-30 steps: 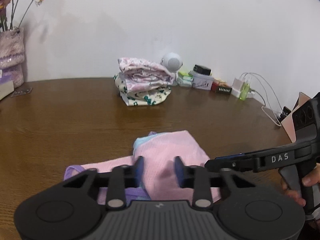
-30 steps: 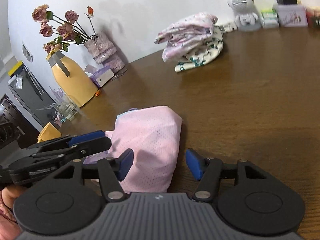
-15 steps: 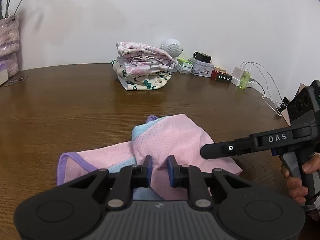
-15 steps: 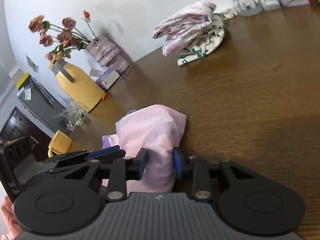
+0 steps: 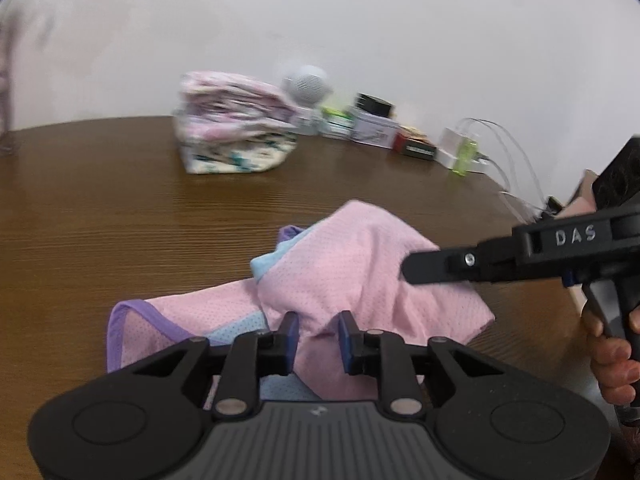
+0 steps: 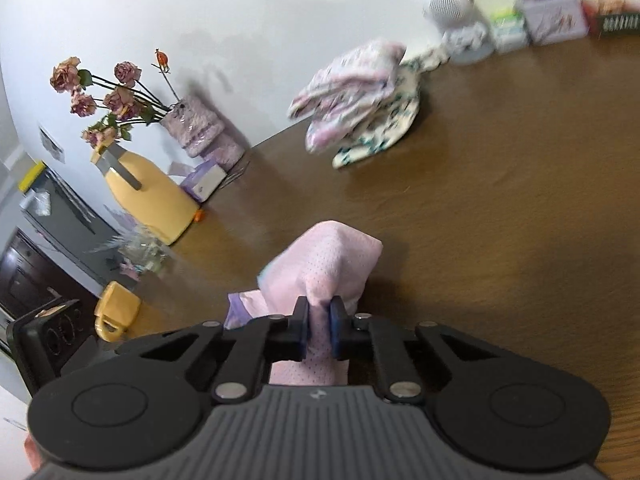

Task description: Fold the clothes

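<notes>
**Pinched at both ends, ready to carry the fold over**

My right gripper (image 6: 319, 322) has just been closing, and its blue pads now squeeze a bunched ridge of the pink mesh garment (image 6: 328, 264) between them, low in the middle of the right wrist view. My left gripper (image 5: 319, 334) has just eased open a little; its jaws stand narrow with a fold of the same cloth (image 5: 360, 264) rising between them, and I cannot tell for sure whether the pads bite it or only flank it.

To do this step well, I judge I should make the left pinch firm before lifting, then raise both ends together and keep them level, so the mesh does not slip or twist. The fabric looks thin and slack, so a slow, even carry should lay a straighter crease than a quick one.

From the left wrist view, the garment spreads from the jaws toward the centre of the frame, its purple-trimmed edge (image 5: 120, 312) lying flat at lower left and a pale blue panel showing near the middle. The right gripper's black finger reaches in from the right edge over the cloth. The garment rests on the brown wooden table (image 5: 120, 200), well apart from the stack of folded clothes (image 5: 236, 140) in the upper middle.
</notes>
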Demonstrator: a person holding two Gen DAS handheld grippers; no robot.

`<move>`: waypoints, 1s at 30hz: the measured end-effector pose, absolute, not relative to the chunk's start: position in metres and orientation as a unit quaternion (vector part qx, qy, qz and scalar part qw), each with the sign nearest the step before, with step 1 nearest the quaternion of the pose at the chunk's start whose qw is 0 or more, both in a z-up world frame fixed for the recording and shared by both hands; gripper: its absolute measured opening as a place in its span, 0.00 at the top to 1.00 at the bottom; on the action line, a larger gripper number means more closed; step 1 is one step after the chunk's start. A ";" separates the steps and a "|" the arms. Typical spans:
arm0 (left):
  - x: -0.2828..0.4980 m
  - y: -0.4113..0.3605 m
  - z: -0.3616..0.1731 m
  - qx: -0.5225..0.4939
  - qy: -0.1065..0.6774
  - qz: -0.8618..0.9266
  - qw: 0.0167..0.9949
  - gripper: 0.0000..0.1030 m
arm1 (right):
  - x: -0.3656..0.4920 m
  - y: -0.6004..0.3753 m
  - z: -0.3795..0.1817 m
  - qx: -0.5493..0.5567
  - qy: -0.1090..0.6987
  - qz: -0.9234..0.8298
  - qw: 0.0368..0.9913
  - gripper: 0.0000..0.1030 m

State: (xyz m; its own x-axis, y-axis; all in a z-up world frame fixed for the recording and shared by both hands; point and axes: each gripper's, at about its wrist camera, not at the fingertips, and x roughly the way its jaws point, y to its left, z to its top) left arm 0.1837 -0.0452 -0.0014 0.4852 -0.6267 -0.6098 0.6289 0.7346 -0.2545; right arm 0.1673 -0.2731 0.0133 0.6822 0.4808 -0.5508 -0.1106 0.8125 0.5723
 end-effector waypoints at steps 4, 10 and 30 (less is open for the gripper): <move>0.183 -0.066 0.000 0.002 0.355 -0.391 0.849 0.57 | 0.161 -0.276 0.042 0.177 0.374 0.129 0.901 0.91; 0.177 -0.040 0.004 -0.001 0.342 -0.372 0.863 0.53 | 0.158 -0.236 0.065 0.045 0.388 0.116 0.913 0.91; 0.177 0.068 0.005 -0.064 0.316 -0.297 0.899 0.76 | 0.158 -0.110 0.028 -0.052 0.398 0.183 0.897 0.91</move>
State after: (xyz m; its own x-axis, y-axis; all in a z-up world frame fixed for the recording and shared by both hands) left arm 0.1771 0.0680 0.0047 0.6231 -0.5753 -0.5299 0.4937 0.8148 -0.3039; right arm 0.1583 -0.1104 0.0285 0.6154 0.2881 -0.7336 -0.3701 0.9274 0.0537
